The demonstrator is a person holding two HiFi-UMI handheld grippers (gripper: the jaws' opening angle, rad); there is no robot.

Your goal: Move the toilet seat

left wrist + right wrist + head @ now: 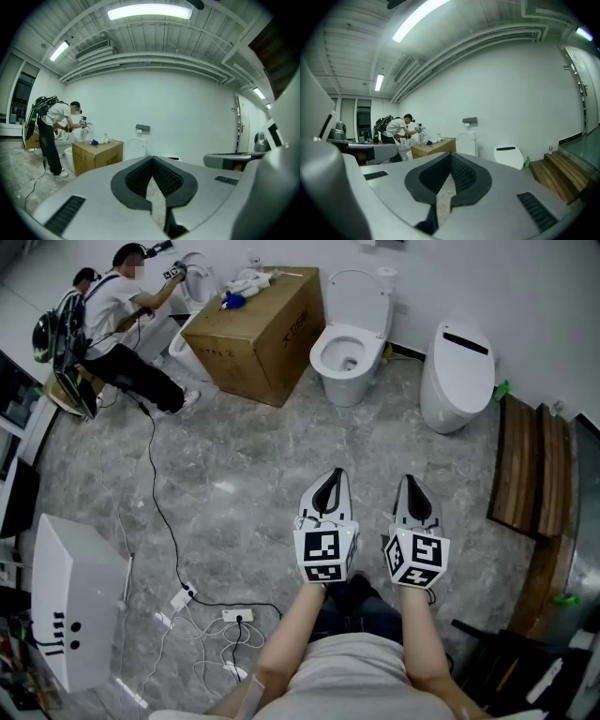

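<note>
Holding both tools low and side by side over the grey marbled floor, the person shows only forearms and lap at the bottom edge of the head view.

- Left gripper: jaws together, nothing between the pads. Its own view confirms this, with the black pads meeting at the tip.
- Right gripper: jaws likewise closed and empty.
- Open toilet: stands against the far wall, well apart from both grippers. Its toilet seat is raised against the wall. Ring and lid cannot be told apart at this range.
- In the left gripper view the jaw tips hide all but the top of that raised seat.
- Closed toilet: to the right of the open one, lid down.
- Cardboard box: just left of the open toilet, with small white and blue items on top, too small to identify.
- Second person: bent over a third toilet in the far left corner, wearing a backpack. Most of that toilet is hidden behind the person and the box.
- Wooden steps: along the right wall, partly cut off by the picture's edge.
- White cabinet: lower left, cropped.
- Cables and a power strip: lying loose on the floor near the person's left arm.
</note>
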